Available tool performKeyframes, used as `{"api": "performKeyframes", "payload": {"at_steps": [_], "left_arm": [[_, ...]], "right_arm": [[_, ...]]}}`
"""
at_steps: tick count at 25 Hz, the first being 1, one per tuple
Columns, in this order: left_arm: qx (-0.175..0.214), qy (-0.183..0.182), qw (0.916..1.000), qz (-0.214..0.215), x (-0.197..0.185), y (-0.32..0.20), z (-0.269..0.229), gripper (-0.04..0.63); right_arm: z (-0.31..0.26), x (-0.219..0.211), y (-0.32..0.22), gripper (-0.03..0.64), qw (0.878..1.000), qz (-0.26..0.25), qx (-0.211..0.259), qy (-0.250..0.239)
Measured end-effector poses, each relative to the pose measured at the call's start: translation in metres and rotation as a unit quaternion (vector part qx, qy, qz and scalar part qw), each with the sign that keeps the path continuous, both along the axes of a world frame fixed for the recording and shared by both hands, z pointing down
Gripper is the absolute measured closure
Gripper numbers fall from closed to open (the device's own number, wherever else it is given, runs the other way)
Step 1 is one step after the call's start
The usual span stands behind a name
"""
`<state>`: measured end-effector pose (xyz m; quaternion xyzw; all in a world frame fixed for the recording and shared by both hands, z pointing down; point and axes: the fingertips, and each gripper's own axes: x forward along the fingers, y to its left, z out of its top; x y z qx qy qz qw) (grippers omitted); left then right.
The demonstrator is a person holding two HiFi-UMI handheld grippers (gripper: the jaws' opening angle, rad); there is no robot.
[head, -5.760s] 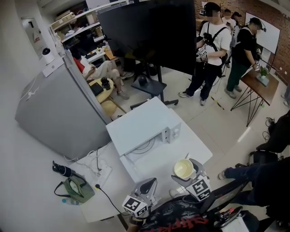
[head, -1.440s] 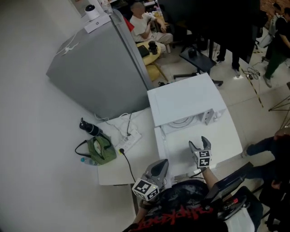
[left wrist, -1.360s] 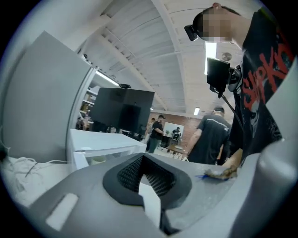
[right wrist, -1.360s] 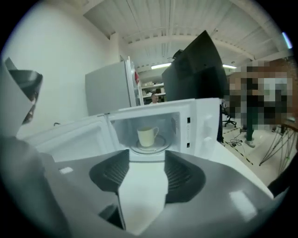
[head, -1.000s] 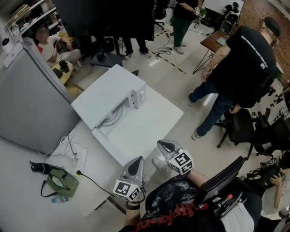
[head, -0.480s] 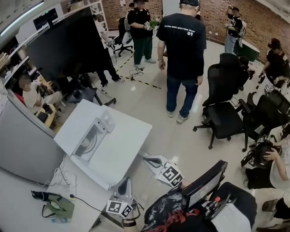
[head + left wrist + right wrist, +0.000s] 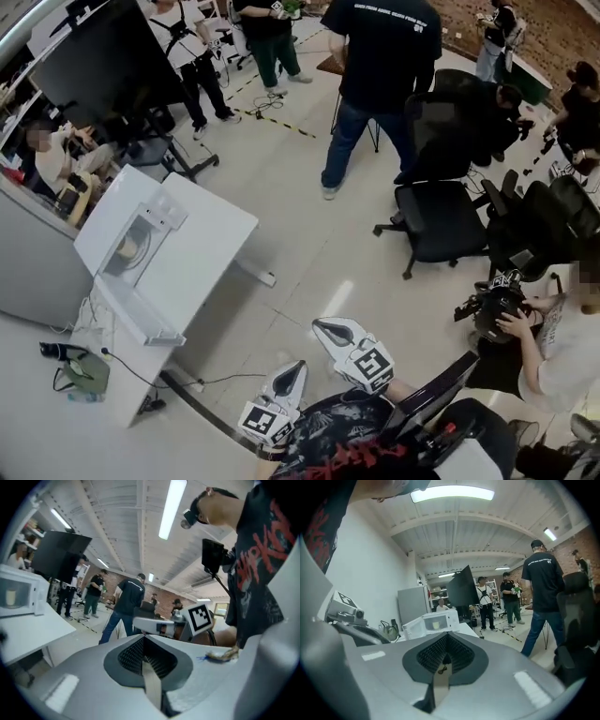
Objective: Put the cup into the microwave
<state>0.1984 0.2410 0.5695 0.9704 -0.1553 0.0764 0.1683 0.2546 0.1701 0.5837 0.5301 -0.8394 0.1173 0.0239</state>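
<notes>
Withdrawn from the microwave (image 7: 111, 214) on the surface (image 7: 208, 239), where the cup (image 7: 128, 249) sat inside, left claw (image 7: 294, 368) and right claw (image 7: 325, 326) were both fully closed, gripping nothing.

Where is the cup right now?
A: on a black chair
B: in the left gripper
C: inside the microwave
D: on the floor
C: the pale cup shows inside the microwave, which stands on the white table.
</notes>
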Motion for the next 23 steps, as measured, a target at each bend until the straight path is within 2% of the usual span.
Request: {"api": "performKeyframes", "payload": {"at_steps": [2,6,13,15,19,23], "left_arm": [[-0.004,-0.025,0.9995,0.02,0.016,0.01,0.012,0.592],[-0.007,-0.018,0.9998,0.002,0.042,-0.001,0.005,0.592],[0.004,-0.041,0.999,-0.016,0.073,0.008,0.009,0.592],[0.009,-0.044,0.9986,-0.027,0.057,0.014,0.011,0.592],[0.012,-0.036,0.9965,-0.074,-0.008,0.021,0.01,0.592],[0.043,-0.036,0.9913,-0.119,-0.078,0.019,-0.007,0.592]], "right_arm": [[-0.003,0.028,0.014,0.615,1.0,0.015,0.007,-0.011],[-0.009,0.062,0.029,0.615,0.999,0.029,0.012,-0.026],[-0.005,0.068,0.035,0.615,0.998,0.021,0.008,-0.061],[-0.004,0.051,0.033,0.615,0.998,0.005,-0.001,-0.058],[-0.007,-0.004,0.037,0.615,0.999,-0.026,-0.005,-0.039],[-0.016,-0.065,0.035,0.615,0.998,-0.052,0.021,-0.023]]}}
